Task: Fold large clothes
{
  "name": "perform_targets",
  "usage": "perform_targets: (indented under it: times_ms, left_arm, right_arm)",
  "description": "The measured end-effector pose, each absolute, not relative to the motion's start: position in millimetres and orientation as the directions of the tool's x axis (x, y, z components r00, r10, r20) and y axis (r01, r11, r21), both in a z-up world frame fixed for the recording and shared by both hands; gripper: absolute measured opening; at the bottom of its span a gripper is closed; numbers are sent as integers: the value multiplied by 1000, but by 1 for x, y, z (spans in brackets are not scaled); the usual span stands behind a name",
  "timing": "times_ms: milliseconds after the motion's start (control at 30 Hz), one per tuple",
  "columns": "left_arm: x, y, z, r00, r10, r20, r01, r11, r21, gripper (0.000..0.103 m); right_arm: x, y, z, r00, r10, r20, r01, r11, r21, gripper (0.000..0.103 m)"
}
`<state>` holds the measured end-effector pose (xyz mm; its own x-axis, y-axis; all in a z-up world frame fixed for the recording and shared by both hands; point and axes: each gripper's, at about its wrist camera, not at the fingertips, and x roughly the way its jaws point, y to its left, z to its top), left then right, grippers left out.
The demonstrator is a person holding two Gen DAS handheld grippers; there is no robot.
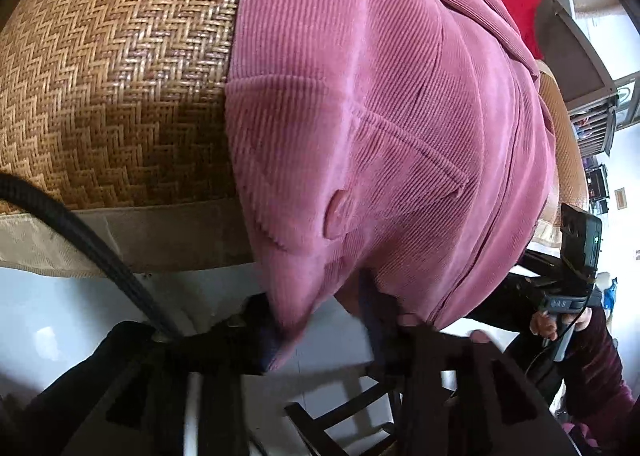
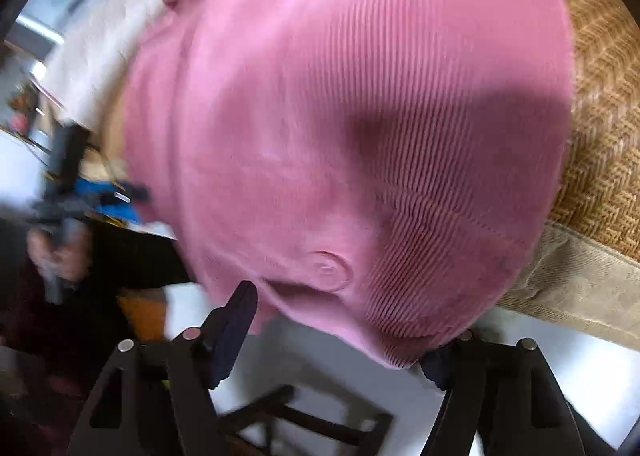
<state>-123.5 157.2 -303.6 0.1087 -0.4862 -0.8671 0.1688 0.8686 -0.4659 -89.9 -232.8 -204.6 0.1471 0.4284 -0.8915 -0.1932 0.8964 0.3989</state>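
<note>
The left gripper (image 1: 320,320) pinches the pink corduroy garment's (image 1: 380,116) hem at the woven mat's (image 1: 120,96) near edge, while the right gripper (image 2: 340,340), jaws apart, straddles the neighbouring hem unclamped.

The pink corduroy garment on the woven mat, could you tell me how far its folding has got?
Done: pink corduroy garment lies doubled on the woven mat. In hand: left gripper pinches its overhanging hem; right gripper stands open around the other corner. Left: grip there, then finish folding.
</note>
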Motion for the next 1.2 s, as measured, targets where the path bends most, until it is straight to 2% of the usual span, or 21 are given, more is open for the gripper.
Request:
perform_targets:
  times_ms: [33, 67, 200, 367, 533, 633, 733, 900, 1067, 1167, 1200]
  left_arm:
    - [-120, 166, -298, 112, -478, -871, 169, 873, -457, 11]
    - [-120, 169, -297, 116, -474, -873, 167, 876, -453, 9]
    - [-123, 180, -283, 139, -502, -854, 204, 858, -471, 5]
    - [-129, 190, -235, 220, -653, -725, 286, 753, -592, 5]
    - [-115, 220, -190, 312, -775, -550, 306, 630, -714, 5]
    - [-100, 232, -167, 350, -780, -519, 311, 620, -721, 5]
    - [-73, 241, -143, 387, -782, -489, 307, 609, -731, 5]
    - [-19, 241, -116, 449, -762, -467, 290, 618, -730, 5]
    - [56, 249, -115, 526, -720, -453, 228, 632, -741, 6]
    - [103, 238, -144, 617, -599, -511, 110, 708, -698, 10]
    - [115, 239, -157, 637, -544, -547, 57, 741, -669, 14]
  right_arm:
    - [-89, -233, -204, 150, 436, -887, -182, 894, 409, 47]
    - [-90, -231, -198, 176, 432, -885, -194, 896, 399, 27]
    - [-102, -232, -164, 215, 476, -853, -250, 871, 423, 21]
    - [-117, -224, -113, 298, 569, -767, -343, 813, 470, 11]
    - [-108, -237, -50, 391, 649, -653, -421, 757, 500, 10]
    - [-94, -230, -36, 428, 675, -601, -435, 737, 518, 10]
    - [-67, -207, -33, 459, 664, -591, -431, 747, 506, 10]
    - [0, -217, -19, 581, 626, -521, -376, 773, 510, 10]
    - [75, -299, -5, 788, 470, -398, -143, 768, 624, 10]
    - [110, -353, -20, 858, 367, -360, 5, 695, 719, 10]
    - [118, -362, -28, 862, 354, -363, 32, 677, 736, 10]
